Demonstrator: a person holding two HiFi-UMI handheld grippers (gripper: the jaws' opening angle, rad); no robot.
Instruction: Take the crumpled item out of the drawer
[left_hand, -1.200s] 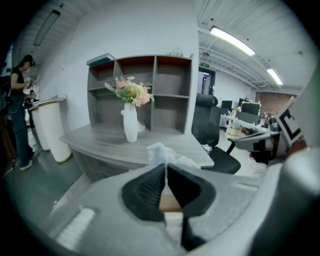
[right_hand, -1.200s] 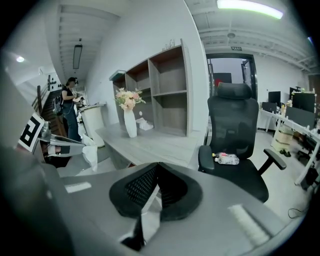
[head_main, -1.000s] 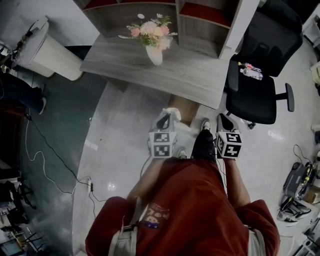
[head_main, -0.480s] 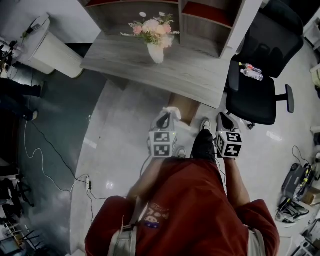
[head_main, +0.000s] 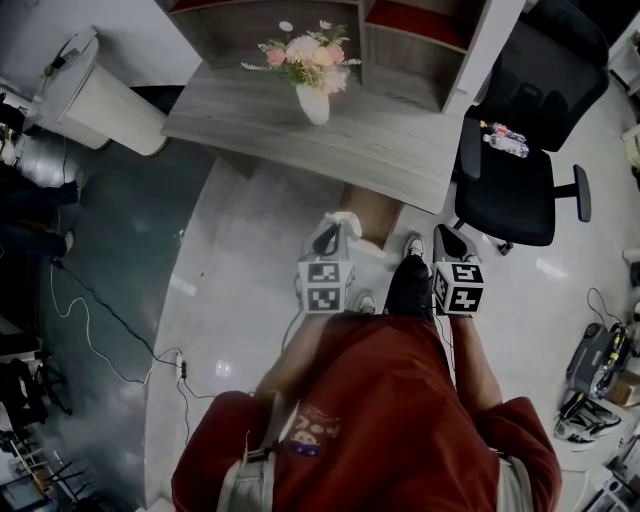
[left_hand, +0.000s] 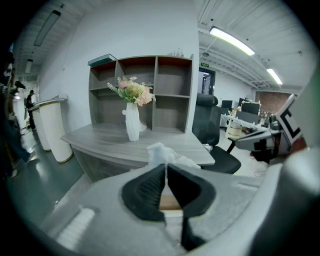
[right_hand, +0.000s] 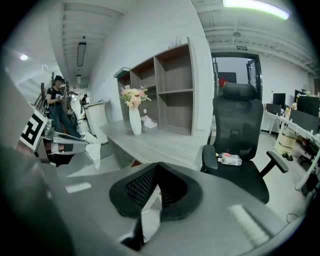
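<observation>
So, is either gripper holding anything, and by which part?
The left gripper pinches the crumpled paper by its lower end; the rest sticks out above the tips. The right gripper is shut, empty.

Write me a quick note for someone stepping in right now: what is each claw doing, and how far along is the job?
Left gripper: shut on the white crumpled item, held in the air in front of the desk.
Right gripper: shut, nothing in it.
Drawer: the brown part under the desk edge looks like it, open.
Done: the item is out.
Left: probably only setting it down, perhaps shutting the drawer.
</observation>
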